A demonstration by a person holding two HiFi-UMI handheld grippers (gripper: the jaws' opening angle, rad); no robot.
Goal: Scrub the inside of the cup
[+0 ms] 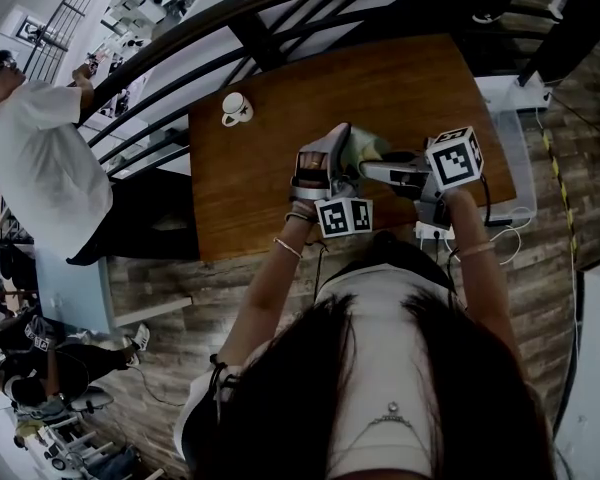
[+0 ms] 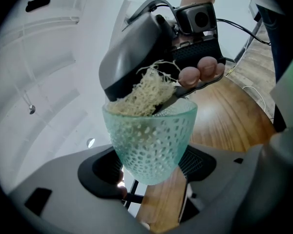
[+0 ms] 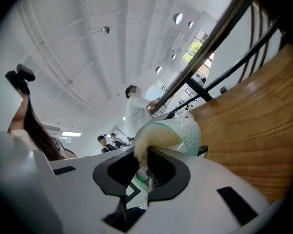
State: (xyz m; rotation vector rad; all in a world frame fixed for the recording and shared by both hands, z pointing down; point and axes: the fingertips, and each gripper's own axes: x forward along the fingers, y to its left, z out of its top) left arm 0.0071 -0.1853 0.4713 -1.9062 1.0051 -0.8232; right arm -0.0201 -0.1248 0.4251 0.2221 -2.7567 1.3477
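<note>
A pale green, dimpled cup sits between the jaws of my left gripper, which is shut on its lower body. In the head view the cup lies tilted on its side above the wooden table, with its mouth towards my right gripper. A straw-coloured loofah scrubber is pushed into the cup's mouth. My right gripper is shut on this scrubber, and the cup's rim wraps around the scrubber's far end. The cup's inside is hidden.
A white mug stands at the table's far left corner. A dark railing runs behind the table. A person in a white shirt stands at the left. A power strip with cables lies at the near edge.
</note>
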